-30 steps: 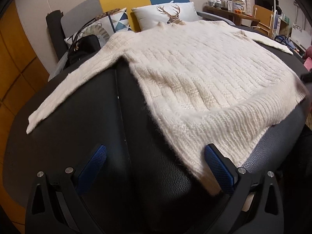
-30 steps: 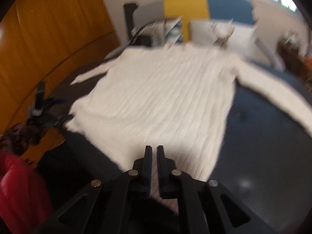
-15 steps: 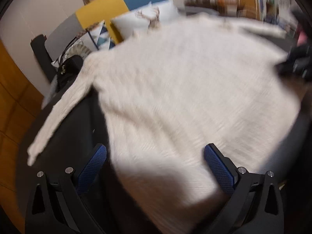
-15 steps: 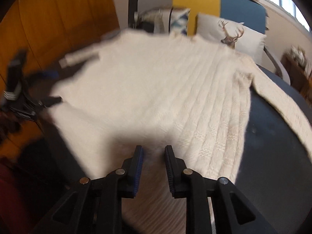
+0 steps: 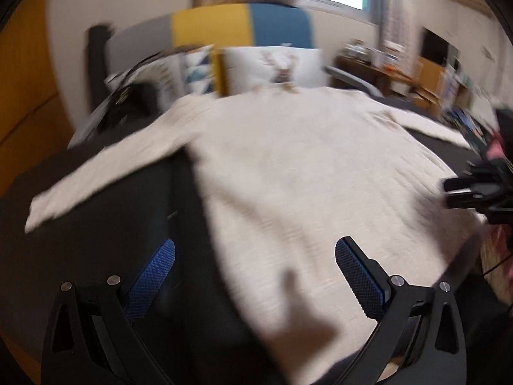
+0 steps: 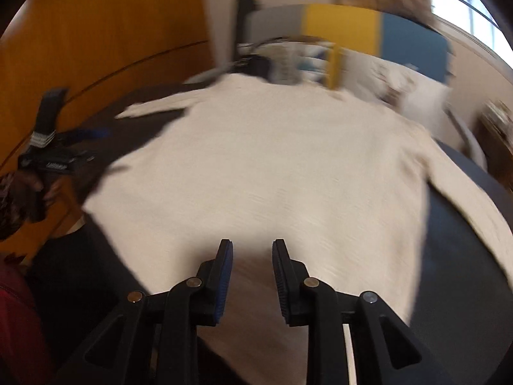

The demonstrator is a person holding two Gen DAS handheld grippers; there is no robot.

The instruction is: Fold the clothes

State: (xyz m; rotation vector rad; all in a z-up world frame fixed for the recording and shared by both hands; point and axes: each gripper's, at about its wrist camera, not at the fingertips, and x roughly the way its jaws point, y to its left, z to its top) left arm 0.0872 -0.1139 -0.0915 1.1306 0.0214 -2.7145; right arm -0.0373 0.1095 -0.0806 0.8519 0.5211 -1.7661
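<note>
Though both views are smeared by motion, the sweater [image 5: 304, 176] reads plainly: a cream knit, thick and soft-looking, spread flat over a dark, smooth, leather-like surface [image 5: 96, 224] with both sleeves thrown out to the sides. The blur wipes out any stitch pattern.

The left gripper [image 5: 255, 263] stands with its fingers [image 5: 359, 276] spread wide, black angular arms faced with blue, cross-hatched pads. The sweater's side edge runs down between the two fingers: the inner finger sits over the knit, the outer one over bare dark surface. The long sleeve stretches away beyond the outer finger. I cannot tell whether either finger touches the cloth.

The right gripper [image 6: 251, 263] has its fingers parted only narrowly, nothing between them, the same blue texture on their inner faces. The hem of the sweater lies right under and ahead of the fingertips, the body filling the space beyond them, and the other sleeve trails off past the outer finger over a rounded dark edge.

Far ahead of both sets of fingers stands a padded headboard [image 5: 240, 25] in grey, yellow and blue blocks, with a white pillow [image 5: 272, 67] carrying a deer print against it, and a black bag [image 5: 128, 106] beside that. Orange-brown wood panelling [image 6: 96, 48] curves along the left.
</note>
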